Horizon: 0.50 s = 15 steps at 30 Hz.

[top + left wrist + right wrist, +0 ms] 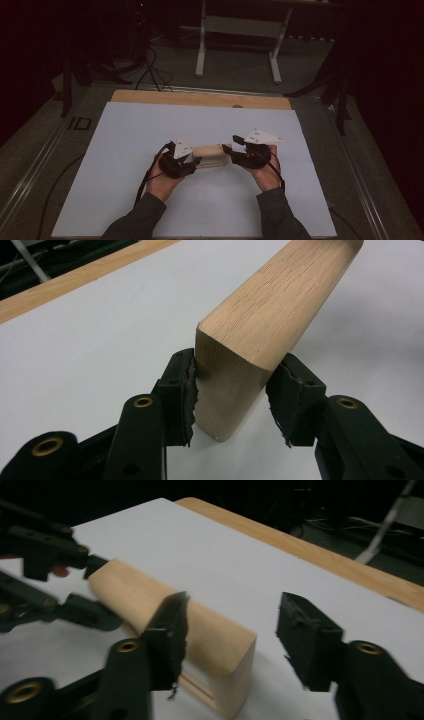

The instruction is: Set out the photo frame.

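My left gripper [192, 161] is clamped on one end of the pale oak block with rounded top edges [212, 155], and in the left gripper view its two black pads press against the block's [260, 335] opposite sides, one on each flank of the near end face, while the rest of the wood runs away from me up toward the top right. The block lies on the white sheet covering the table [150, 130], about midway across it and a little nearer to me than to the bare strip of light wooden tabletop [200, 98] at the far edge. My right gripper [231, 150] sits at the block's other end with its jaws spread apart and gripping nothing. In the right gripper view the block's [200, 630] near end lies just beside the left jaw rather than squarely between the two, the right jaw stands well clear of the wood over the white sheet, and a shallow groove shows low on the end face. At the far end of the block there, my left gripper [97, 587] is clamped on the wood.
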Available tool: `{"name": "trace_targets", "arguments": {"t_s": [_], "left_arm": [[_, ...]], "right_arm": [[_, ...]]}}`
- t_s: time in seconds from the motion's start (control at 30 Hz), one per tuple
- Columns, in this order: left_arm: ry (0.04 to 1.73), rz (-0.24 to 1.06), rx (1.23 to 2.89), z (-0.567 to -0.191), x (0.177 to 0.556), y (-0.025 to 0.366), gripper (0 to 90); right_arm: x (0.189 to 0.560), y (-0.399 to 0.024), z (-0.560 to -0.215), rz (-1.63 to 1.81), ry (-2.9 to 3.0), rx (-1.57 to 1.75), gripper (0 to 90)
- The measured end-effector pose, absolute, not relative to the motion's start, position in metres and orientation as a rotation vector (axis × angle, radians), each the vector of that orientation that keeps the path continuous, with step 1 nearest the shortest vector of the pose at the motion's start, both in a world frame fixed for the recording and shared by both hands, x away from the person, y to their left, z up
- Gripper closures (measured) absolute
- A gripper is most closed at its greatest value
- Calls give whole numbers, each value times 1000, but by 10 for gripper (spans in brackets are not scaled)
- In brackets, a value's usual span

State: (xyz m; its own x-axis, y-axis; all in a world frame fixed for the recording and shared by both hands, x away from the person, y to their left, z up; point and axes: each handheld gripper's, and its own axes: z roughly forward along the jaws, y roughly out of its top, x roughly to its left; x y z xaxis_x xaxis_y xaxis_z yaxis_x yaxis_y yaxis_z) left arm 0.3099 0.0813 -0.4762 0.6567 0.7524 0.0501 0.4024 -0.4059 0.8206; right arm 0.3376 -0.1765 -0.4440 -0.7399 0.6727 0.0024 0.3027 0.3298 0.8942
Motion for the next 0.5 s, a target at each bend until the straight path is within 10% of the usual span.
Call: {"name": "trace_targets", "arguments": {"t_s": [0.5], "left_arm": [[911, 525, 2019, -475, 312, 85, 570]], "right_arm": [[351, -164, -470, 1301, 2404, 810, 294]]}}
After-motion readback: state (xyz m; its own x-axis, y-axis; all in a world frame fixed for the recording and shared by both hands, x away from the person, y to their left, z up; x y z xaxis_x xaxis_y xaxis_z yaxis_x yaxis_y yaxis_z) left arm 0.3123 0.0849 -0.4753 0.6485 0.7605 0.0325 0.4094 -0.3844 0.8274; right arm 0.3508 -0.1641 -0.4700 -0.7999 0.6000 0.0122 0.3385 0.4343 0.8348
